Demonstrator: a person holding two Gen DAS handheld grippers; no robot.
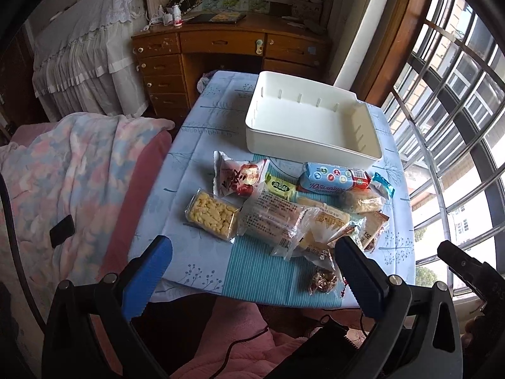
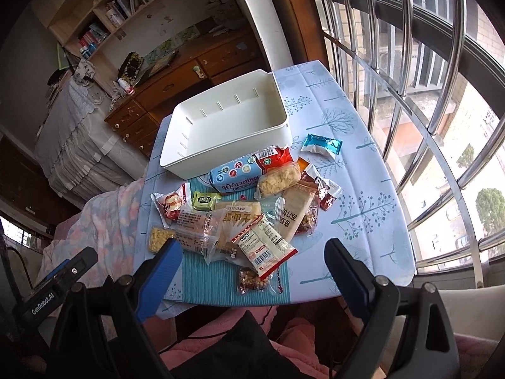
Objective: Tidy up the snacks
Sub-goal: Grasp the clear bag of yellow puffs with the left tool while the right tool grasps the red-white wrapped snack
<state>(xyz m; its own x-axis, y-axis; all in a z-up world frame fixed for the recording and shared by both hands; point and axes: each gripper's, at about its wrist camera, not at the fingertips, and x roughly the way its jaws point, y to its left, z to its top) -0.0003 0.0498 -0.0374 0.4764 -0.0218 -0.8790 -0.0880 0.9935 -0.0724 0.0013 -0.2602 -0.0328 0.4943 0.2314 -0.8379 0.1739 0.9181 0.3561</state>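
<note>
A pile of several wrapped snacks (image 1: 284, 211) (image 2: 240, 214) lies on the small table, in front of an empty white bin (image 1: 303, 117) (image 2: 221, 120). It includes a blue biscuit pack (image 1: 331, 180) (image 2: 240, 173), a yellow puffed-corn pack (image 1: 211, 214), a red-and-white packet (image 1: 236, 177) and a blue candy (image 2: 322, 147) lying apart on the right. My left gripper (image 1: 252, 252) hangs open above the table's near edge, nothing between its blue pads. My right gripper (image 2: 252, 255) is open too, over the near end of the pile, and holds nothing.
The table wears a blue tree-print cloth (image 1: 208, 117) (image 2: 363, 189). A bed with a pastel blanket (image 1: 63, 170) is at the left, a wooden desk (image 1: 227, 50) behind, a barred window (image 1: 451, 101) at the right. The person's pink-clad lap (image 2: 240, 341) is below.
</note>
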